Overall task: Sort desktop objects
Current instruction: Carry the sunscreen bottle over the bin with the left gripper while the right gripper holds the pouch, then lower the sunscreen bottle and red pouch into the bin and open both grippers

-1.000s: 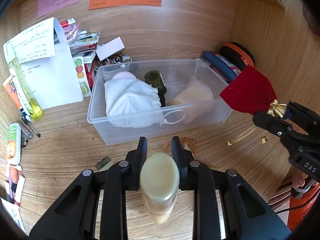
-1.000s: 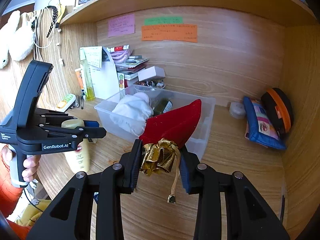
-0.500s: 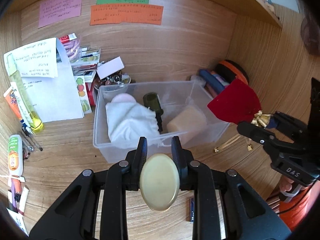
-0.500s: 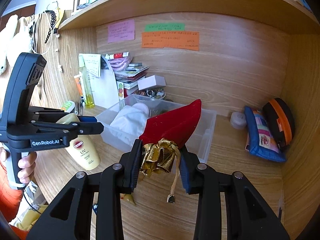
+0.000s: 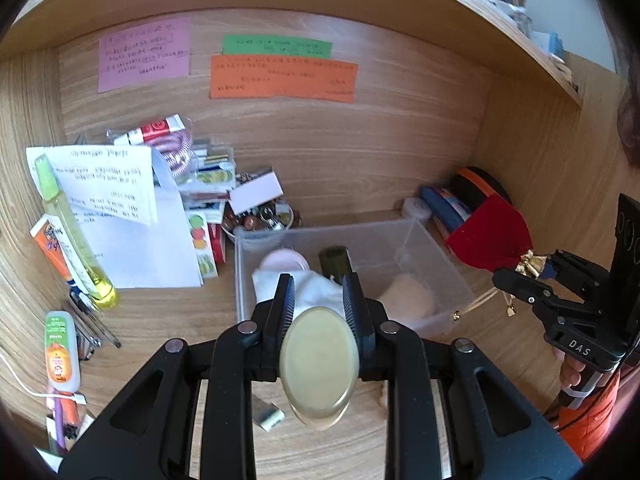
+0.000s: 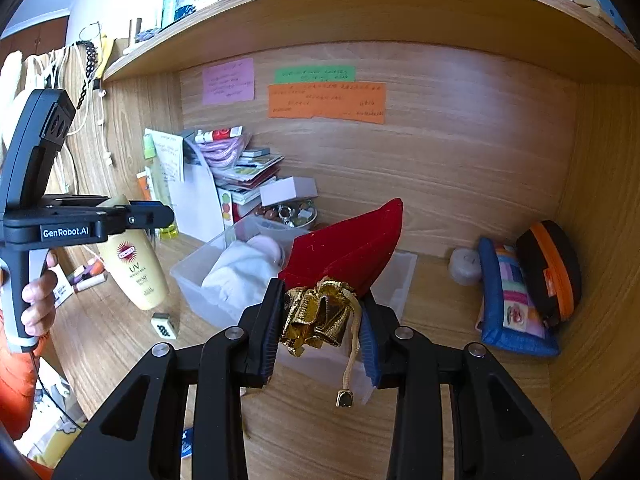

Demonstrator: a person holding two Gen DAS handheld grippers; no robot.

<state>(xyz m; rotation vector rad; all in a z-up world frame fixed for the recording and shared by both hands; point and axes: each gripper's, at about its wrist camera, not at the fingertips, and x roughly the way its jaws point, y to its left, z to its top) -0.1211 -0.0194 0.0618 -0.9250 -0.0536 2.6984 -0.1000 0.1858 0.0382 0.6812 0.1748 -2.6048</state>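
Both grippers grip: left gripper [image 5: 319, 308] squeezes my bottle [image 5: 319, 364], right gripper [image 6: 320, 320] the pouch [image 6: 348, 252]. Bottle maybe slips near the bin [image 5: 436, 256].

I am looking at a left gripper [image 6: 154, 216] that is showing matte black plastic with a white "GenRobot.AI" mark on its side, silver screw heads at the finger pivots and a pistol handle ending in a pale grey band. My right gripper [image 5: 520, 270] is wearing the same black shell, blue pads and a "DAS" label. Both sleeves are showing bright orange [image 5: 592, 416].
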